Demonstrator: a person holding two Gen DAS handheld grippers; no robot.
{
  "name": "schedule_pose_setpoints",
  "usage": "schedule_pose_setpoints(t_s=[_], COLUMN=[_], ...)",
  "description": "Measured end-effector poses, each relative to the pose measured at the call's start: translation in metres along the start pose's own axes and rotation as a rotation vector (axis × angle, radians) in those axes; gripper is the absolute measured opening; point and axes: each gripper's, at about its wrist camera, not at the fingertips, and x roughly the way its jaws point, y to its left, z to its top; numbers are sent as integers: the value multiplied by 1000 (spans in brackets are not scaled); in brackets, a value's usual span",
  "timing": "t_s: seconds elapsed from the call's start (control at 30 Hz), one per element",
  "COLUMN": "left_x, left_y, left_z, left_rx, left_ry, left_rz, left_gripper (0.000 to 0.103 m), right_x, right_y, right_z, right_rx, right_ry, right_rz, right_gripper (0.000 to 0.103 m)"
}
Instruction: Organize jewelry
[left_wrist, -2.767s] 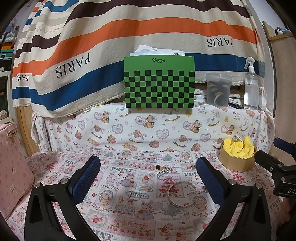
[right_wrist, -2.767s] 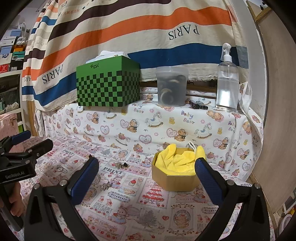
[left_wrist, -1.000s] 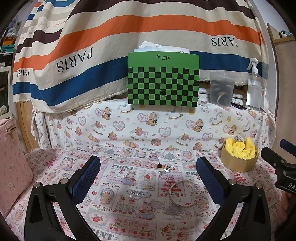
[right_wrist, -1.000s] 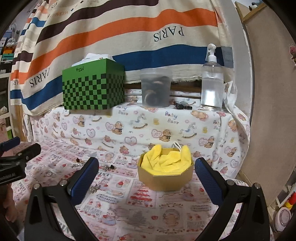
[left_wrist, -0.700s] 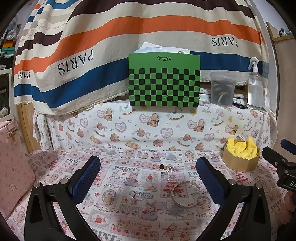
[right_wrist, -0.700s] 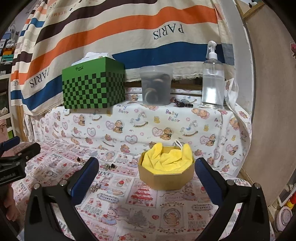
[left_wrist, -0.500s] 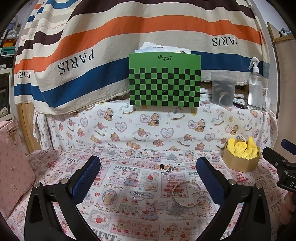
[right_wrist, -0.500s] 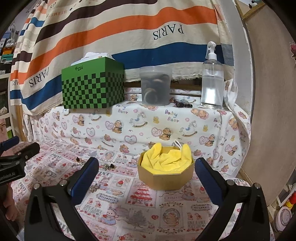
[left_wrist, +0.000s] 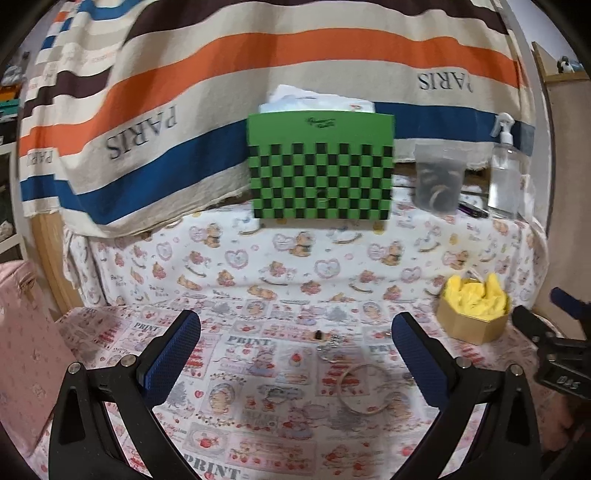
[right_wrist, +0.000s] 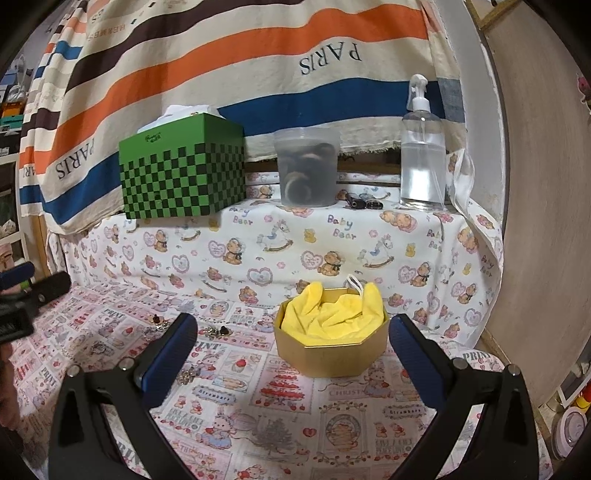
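The striped PARIS cloth (left_wrist: 229, 66) hangs across the back, and below it the desk (left_wrist: 236, 439) under its printed cover carries everything you need. On the raised ledge behind stand the green checkered box (left_wrist: 320, 168), a cloudy tub (left_wrist: 439, 179) and a spray bottle (right_wrist: 423, 147); none of these looks like part of the job.

Your target container is the gold octagonal box (right_wrist: 330, 354), lined with yellow cloth (right_wrist: 332, 308). It sits right in front of your right claw (right_wrist: 291, 354), between its fingers in that view, and to the far right in the left view.

The jewelry lies loose on the desk, well apart from the box: a large bangle (left_wrist: 364, 387) nearest your left claw (left_wrist: 295, 360), a small ring (left_wrist: 275, 392) just to its left, a chain cluster (left_wrist: 330, 345) beyond it, and small earrings (right_wrist: 216, 331) closer to the box.

Both claws stand wide open and hold nothing, hovering above the desk. Nothing appears to be in the box yet, so you seem to be at the very start: choosing a first piece.

The next move likely calls for lowering your left claw over the bangle, straddling its rim, and closing gently. The thin metal may slip on the cloth, so pinch low.
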Motion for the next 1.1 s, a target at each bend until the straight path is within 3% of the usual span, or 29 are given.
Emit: schedule_pose_setpoints(t_s=[0.07, 0.2, 0.37, 0.4, 0.53, 0.77, 0.87, 0.97, 1.1], left_x=[3, 18, 55, 61, 88, 113, 119, 123, 117], left_y=[-8, -20, -47, -53, -75, -92, -93, -95, -99], left_z=[7, 13, 9, 6, -5, -21, -26, -33, -34], left_rx=[21, 0, -8, 1, 2, 2, -7, 6, 30], left_ry=[53, 169, 427, 461, 568, 652, 670, 677, 633], left_rz=[-23, -99, -217, -232, -267, -274, -295, -279, -271], left_gripper=[102, 85, 68, 60, 46, 28, 26, 16, 16], right_x=[0, 0, 3, 3, 6, 10, 11, 12, 13], right_y=[-6, -26, -44, -45, -48, -49, -47, -46, -47], right_z=[2, 7, 11, 11, 10, 7, 7, 6, 5], right_rx=[30, 115, 176, 180, 181, 187, 183, 180, 187], right_ry=[1, -6, 0, 1, 13, 29, 40, 43, 50], right_rz=[-10, -45, -72, -76, -87, -86, -78, -76, -53], right_gripper=[103, 103, 103, 103, 103, 103, 103, 103, 103])
